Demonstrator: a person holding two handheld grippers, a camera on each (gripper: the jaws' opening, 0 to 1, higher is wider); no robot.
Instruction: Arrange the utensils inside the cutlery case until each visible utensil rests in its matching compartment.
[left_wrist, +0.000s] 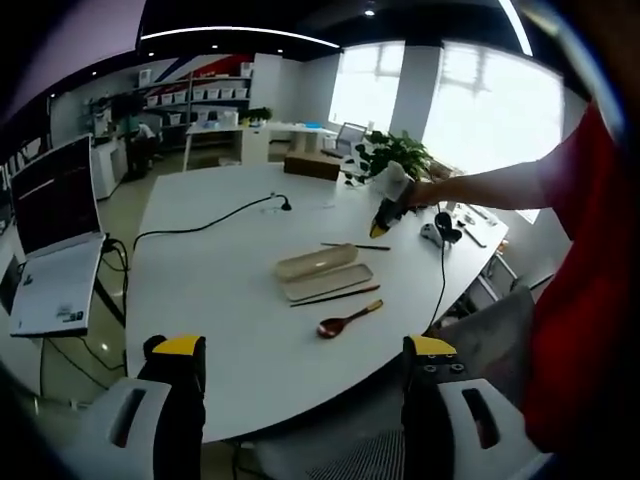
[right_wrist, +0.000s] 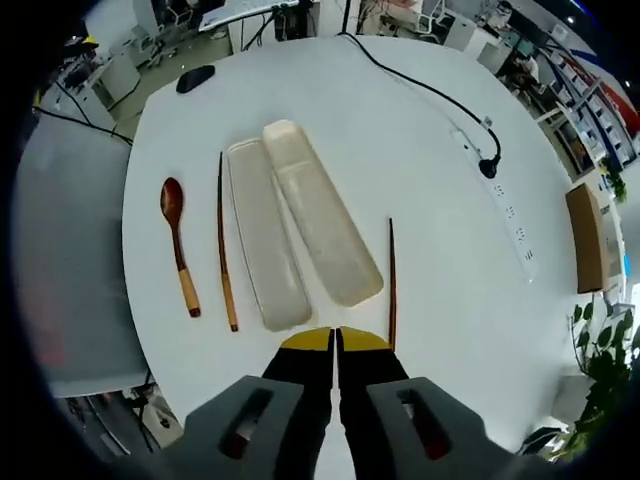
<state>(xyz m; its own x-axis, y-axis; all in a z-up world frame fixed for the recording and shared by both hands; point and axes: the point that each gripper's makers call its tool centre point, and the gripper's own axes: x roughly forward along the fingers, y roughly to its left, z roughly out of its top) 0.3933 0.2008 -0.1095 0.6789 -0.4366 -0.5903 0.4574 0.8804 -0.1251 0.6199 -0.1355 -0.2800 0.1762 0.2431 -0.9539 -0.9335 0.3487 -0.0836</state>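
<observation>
Between our right gripper's (right_wrist: 335, 342) jaws we see no gap: the yellow-tipped ends meet, holding nothing, just above the near edge of the white table (right_wrist: 420, 150). Our left gripper (left_wrist: 305, 355) has its jaws spread wide apart and empty, hanging off the table's edge with the things well ahead of it.

Just beyond the right jaws lie the two halves of the cutlery case (right_wrist: 325, 215), both pale beige, long and shallow, side by side and touching along one edge. We count two halves, and both troughs are bare; the second half (right_wrist: 265, 235) sits slightly nearer the spoon.

Outside the case we count three utensils. One dark chopstick (right_wrist: 391, 285) lies on the right of the case, its tip beside the right jaws. Another chopstick (right_wrist: 225, 245) lies along the left of the case, just beside it. One wooden spoon (right_wrist: 178, 245) lies further left, apart from the case.

Farther out we see a black cable (right_wrist: 420, 90) running to a white power strip (right_wrist: 510, 225), and a dark mouse (right_wrist: 195, 77) at the far edge.

From the left gripper view, the case (left_wrist: 322, 272) and spoon (left_wrist: 347, 321) sit mid-table, the right gripper beyond them in a person's hand (left_wrist: 392, 185).
</observation>
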